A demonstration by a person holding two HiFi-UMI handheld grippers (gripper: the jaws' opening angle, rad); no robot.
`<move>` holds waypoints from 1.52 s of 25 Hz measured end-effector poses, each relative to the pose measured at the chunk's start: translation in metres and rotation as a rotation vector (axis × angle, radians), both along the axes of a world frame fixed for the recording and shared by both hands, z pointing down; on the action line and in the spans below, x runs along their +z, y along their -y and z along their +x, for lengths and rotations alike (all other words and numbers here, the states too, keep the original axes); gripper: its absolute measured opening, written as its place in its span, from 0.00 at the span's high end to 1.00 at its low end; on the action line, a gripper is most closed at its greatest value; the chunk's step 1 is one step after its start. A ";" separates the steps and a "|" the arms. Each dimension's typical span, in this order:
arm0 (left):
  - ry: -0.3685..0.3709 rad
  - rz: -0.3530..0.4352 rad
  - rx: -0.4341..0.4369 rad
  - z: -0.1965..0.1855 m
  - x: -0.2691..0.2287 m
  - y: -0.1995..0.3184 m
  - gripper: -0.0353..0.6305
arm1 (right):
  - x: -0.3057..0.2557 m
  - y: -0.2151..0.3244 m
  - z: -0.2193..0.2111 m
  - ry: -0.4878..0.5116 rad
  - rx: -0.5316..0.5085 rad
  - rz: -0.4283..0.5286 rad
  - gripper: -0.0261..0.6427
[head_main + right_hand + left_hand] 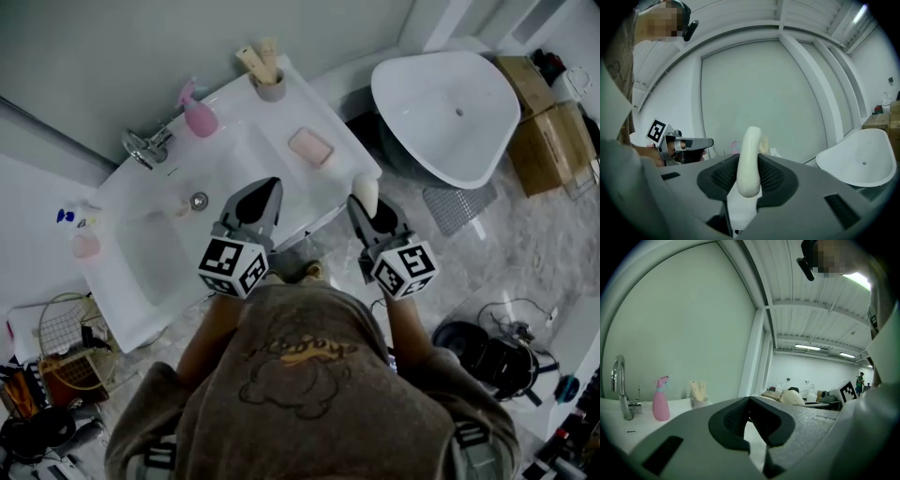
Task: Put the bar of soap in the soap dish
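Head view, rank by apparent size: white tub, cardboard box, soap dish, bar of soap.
1. White tub.
2. Cardboard box.
3. Soap dish and bar of soap look alike; the soap, in the right tongs, is nearer the camera.

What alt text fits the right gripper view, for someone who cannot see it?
The right gripper clamps a pale bar of soap upright on its edge between its dark pads. Beyond, the left gripper shows at the left, a white tub at the right, and a plain wall behind.

Pink spray btl [199, 114], faucet [145, 147], tub [487, 141]
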State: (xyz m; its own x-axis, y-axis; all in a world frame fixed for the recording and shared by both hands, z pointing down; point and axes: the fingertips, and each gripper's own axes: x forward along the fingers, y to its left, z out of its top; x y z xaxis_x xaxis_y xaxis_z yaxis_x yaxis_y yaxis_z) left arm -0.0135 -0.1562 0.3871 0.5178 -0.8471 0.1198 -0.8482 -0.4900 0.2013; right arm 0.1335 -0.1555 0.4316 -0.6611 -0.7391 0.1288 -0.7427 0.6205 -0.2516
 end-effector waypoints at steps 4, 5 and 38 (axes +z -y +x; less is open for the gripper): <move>-0.001 -0.004 0.018 -0.007 0.001 0.015 0.94 | 0.000 0.015 -0.008 -0.002 0.010 0.000 0.79; -0.001 -0.004 0.025 -0.009 0.001 0.019 0.94 | 0.000 0.018 -0.010 -0.002 0.016 0.000 0.79; -0.051 -0.041 0.040 -0.047 0.016 0.082 0.94 | 0.112 0.175 -0.090 -0.288 -0.104 -0.125 0.79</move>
State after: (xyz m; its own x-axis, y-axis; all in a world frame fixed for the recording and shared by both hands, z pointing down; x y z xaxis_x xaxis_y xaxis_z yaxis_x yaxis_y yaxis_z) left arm -0.0602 -0.2383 0.4033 0.5575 -0.8205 0.1265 -0.8162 -0.5139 0.2640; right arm 0.0433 -0.3309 0.5432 -0.6559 -0.6359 0.4067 -0.7284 0.6746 -0.1199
